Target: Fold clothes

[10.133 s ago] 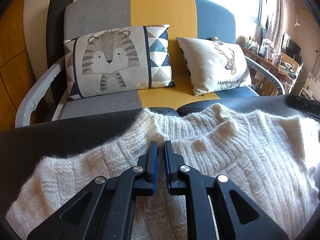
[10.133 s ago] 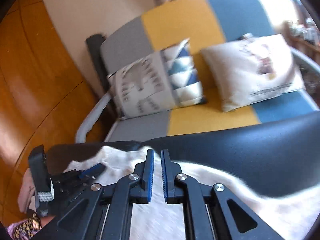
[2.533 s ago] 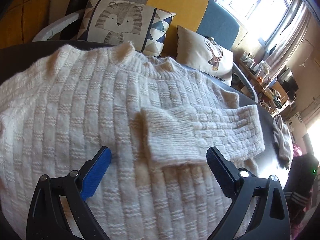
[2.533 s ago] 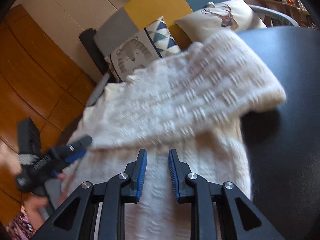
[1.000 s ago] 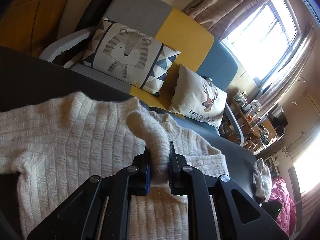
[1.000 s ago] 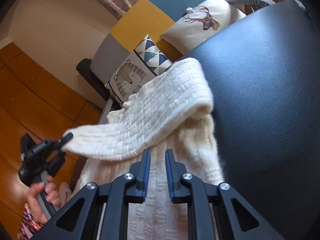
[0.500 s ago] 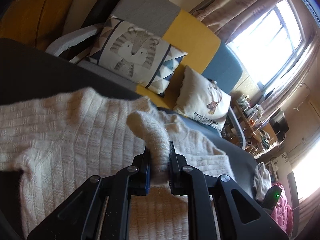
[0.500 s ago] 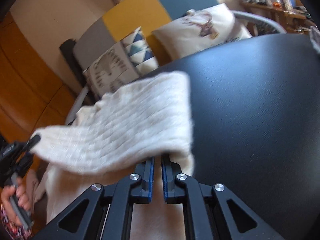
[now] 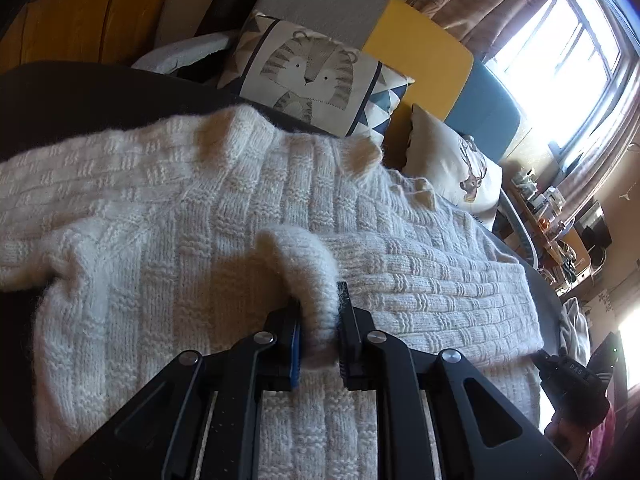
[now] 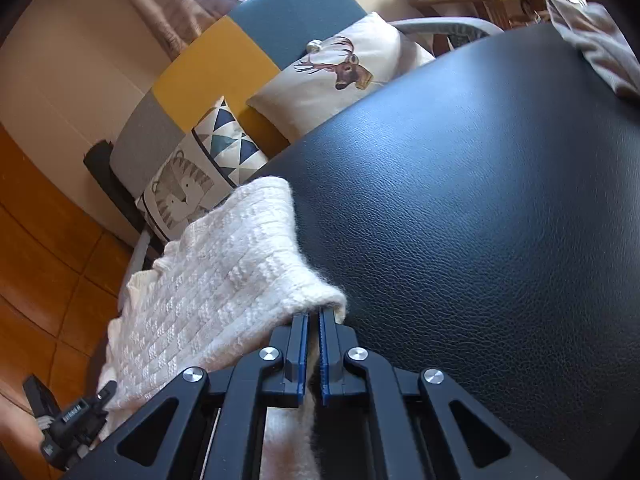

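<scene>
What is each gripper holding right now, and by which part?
Left gripper is shut on the cream knitted sweater, pinching a raised fold at mid-body. Right gripper is shut on the same sweater's edge, beneath the folded-over layer.

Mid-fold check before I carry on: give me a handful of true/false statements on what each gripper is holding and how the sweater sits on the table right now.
1. The left gripper has its jaws shut on a fold of the white sweater. True.
2. The right gripper is wide open above bare table. False: its jaws are nearly shut on the sweater's edge.
3. The sweater lies on a black leather-look table. True.
4. The sweater is already a compact, finished bundle. False: it is still largely spread out in the left wrist view.
5. A tiger cushion sits on the sofa behind the table. True.
</scene>
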